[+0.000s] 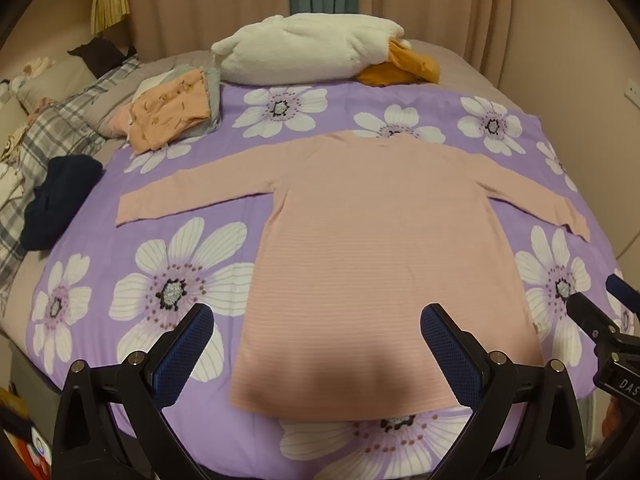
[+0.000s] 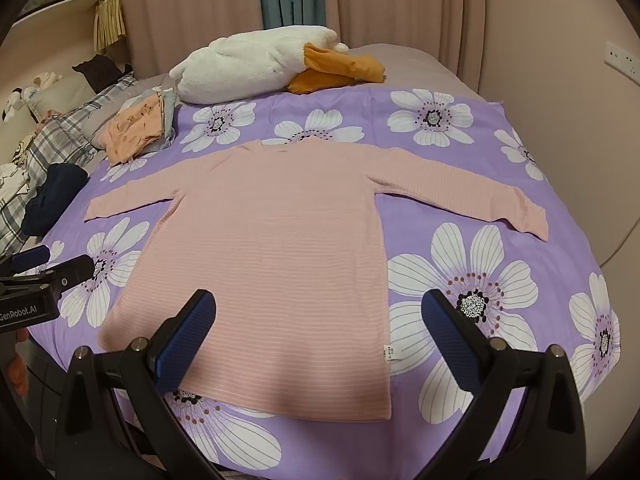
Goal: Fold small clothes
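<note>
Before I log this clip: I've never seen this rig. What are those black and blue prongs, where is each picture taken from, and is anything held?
No robot here: a person carries a hand-held gripper in each hand, each with a fisheye camera looking along its two blue-padded fingers. One picture looks past the left hand-held gripper, the other past the right hand-held gripper. Both are open and hold nothing. A pink long-sleeved top lies flat, sleeves spread, on a purple flowered sheet. Behind it sit a pile of clothes and a white plush toy.
</note>
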Demonstrator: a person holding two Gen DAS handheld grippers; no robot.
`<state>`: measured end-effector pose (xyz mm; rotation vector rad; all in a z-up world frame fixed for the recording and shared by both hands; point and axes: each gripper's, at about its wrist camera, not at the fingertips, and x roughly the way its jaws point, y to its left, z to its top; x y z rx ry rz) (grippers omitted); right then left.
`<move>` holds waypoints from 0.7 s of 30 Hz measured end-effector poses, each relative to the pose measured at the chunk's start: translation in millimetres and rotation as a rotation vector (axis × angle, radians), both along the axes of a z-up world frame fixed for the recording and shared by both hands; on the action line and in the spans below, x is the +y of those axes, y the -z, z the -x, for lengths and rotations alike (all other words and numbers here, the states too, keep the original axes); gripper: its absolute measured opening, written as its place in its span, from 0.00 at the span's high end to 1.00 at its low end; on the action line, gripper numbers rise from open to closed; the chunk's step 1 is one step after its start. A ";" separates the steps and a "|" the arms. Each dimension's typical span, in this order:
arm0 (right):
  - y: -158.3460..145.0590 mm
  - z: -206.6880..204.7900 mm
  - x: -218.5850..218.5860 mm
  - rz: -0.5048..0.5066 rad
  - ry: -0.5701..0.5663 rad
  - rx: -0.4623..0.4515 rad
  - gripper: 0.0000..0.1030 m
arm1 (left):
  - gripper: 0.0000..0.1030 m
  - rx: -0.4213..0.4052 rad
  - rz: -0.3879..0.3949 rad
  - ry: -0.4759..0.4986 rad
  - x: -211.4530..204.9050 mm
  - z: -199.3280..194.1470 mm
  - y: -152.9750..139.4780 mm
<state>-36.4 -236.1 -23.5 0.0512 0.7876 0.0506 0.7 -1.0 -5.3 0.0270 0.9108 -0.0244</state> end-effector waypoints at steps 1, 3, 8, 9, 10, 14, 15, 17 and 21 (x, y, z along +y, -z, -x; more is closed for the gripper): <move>0.6 0.1 0.4 0.000 0.000 0.001 0.00 | 0.01 0.000 -0.002 0.001 -0.6 0.0 0.0; 1.1 -0.1 0.7 0.000 0.003 0.001 0.00 | 0.01 -0.001 -0.003 0.001 -1.2 0.1 0.1; 2.4 -1.8 -0.9 -0.003 0.004 0.004 0.00 | 0.01 0.003 -0.002 0.005 -1.8 -0.6 0.1; 2.4 -1.9 -1.1 -0.004 0.004 0.004 0.00 | 0.01 0.004 -0.003 0.006 -2.4 -0.5 0.4; 2.6 -1.7 -0.9 -0.003 0.003 0.004 0.00 | 0.01 0.004 -0.003 0.007 -3.0 -0.6 0.6; 2.5 -1.7 -0.7 -0.004 0.003 0.004 0.00 | 0.01 0.006 -0.002 0.010 -4.0 -0.7 1.3; 2.5 -1.6 -0.6 -0.003 0.004 0.005 0.00 | 0.01 0.006 -0.002 0.011 -3.8 -0.7 1.5; 2.5 -1.6 -0.6 -0.003 0.004 0.004 0.00 | 0.01 0.006 -0.002 0.013 -4.4 -0.5 1.9; 2.2 -1.8 -0.8 -0.003 0.005 0.004 0.00 | 0.01 0.005 -0.004 0.014 -5.2 -0.4 2.0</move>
